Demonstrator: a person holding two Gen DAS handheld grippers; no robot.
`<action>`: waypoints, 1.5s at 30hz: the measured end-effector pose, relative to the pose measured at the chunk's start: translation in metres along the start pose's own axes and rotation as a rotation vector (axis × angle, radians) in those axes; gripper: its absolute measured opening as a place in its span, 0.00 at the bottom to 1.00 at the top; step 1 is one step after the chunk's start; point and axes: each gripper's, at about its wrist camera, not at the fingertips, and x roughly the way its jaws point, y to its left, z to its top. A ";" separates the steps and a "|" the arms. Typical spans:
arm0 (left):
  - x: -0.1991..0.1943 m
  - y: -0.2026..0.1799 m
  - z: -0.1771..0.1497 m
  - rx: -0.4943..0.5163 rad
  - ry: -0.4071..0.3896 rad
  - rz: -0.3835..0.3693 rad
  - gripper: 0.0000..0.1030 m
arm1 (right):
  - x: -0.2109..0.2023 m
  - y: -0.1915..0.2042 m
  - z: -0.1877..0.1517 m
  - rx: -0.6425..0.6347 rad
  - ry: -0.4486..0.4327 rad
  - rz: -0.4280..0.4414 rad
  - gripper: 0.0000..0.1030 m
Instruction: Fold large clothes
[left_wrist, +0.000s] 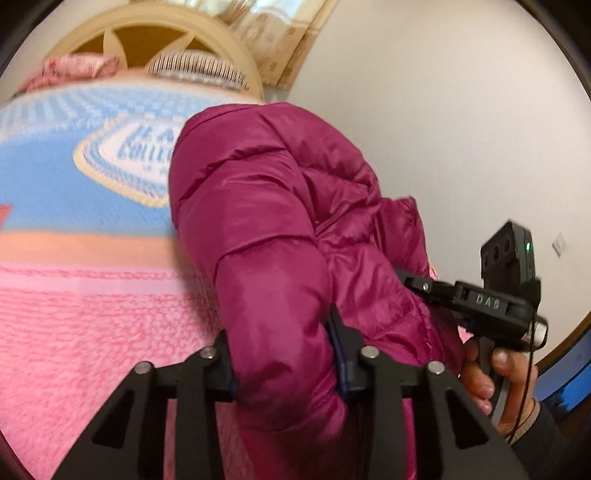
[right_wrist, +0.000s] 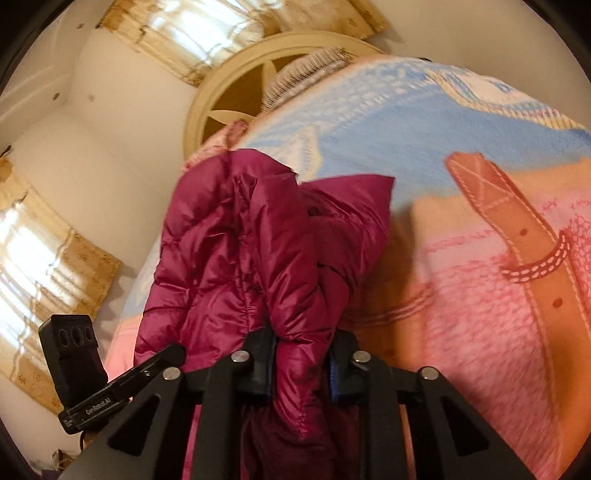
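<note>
The jacket (left_wrist: 280, 236), a shiny magenta puffer, hangs bunched up above the bed, lifted clear of the blanket (left_wrist: 74, 295) at its gripped end. In the left wrist view a thick quilted fold fills the gap of the left gripper (left_wrist: 282, 354), both pads pressed into the fabric, jaws partly closed around the bulk. Over in the right wrist view the right gripper (right_wrist: 301, 363) pinches a narrower roll of the same jacket (right_wrist: 236, 258), jaws drawn close together, cloth squeezed tight between them. So both claws have a firm hold, side by side on the garment.

From the left camera the right gripper (left_wrist: 417, 280) shows at the jacket's far edge, with the person's hand (left_wrist: 484, 376) wrapped round its handle. From the right camera the left gripper's body (right_wrist: 88, 391) sits low at the left, fingertips hidden behind fabric.

Beneath lies the blanket (right_wrist: 480, 258), pink at the near end, blue farther away, printed with a brown strap. Beyond it stands a cream headboard (right_wrist: 236, 96), white walls and curtained windows (right_wrist: 192, 40).
</note>
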 end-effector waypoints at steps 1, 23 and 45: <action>-0.011 -0.005 -0.004 0.019 -0.011 0.025 0.35 | -0.003 0.011 -0.002 -0.013 -0.007 0.020 0.18; -0.191 0.082 -0.074 -0.113 -0.166 0.276 0.33 | 0.087 0.218 -0.086 -0.198 0.164 0.322 0.17; -0.191 0.123 -0.104 -0.157 -0.135 0.402 0.38 | 0.116 0.210 -0.097 -0.205 0.269 0.294 0.17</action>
